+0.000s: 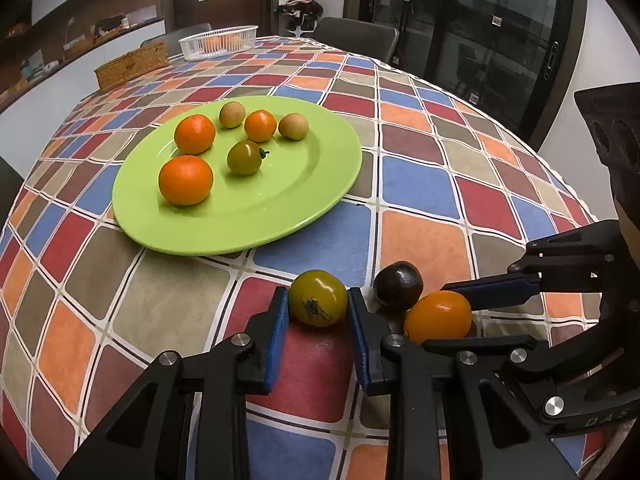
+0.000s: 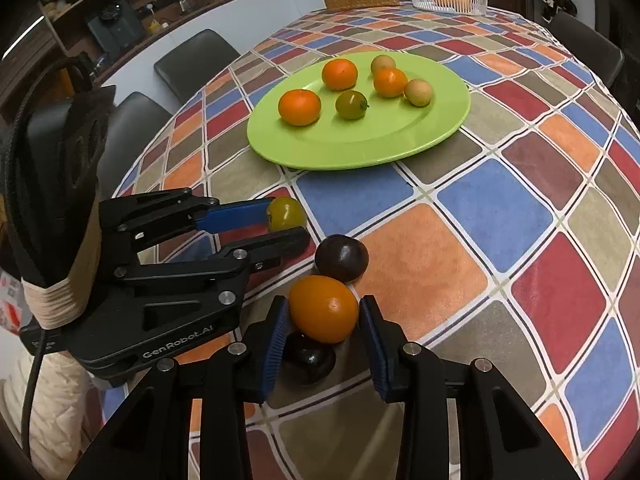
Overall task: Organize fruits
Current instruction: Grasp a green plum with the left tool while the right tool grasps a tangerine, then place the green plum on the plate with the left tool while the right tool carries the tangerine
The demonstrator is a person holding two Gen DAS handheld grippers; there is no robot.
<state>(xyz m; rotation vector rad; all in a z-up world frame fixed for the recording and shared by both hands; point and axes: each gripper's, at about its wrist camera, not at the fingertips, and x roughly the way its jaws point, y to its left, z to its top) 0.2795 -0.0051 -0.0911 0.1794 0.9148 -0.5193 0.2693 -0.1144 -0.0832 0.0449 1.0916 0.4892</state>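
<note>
My left gripper (image 1: 318, 296) is shut on a yellow-green tomato (image 1: 318, 298) that rests on the checked tablecloth in front of the green plate (image 1: 280, 232). Just to its right, my right gripper (image 2: 324, 304) is shut on an orange fruit (image 2: 324, 308). One dark purple fruit (image 2: 341, 258) lies right behind the orange one, and another (image 2: 310, 358) sits under it between the fingers. The plate (image 2: 360, 156) holds three oranges, two tan fruits and a green tomato (image 2: 351, 105). The two grippers stand close side by side.
A white plastic basket (image 1: 218, 42) with orange fruit and a wicker box (image 1: 132, 66) stand at the table's far edge. Dark chairs (image 2: 196, 58) ring the table. A person's pale sleeve (image 2: 48, 400) shows at the lower left.
</note>
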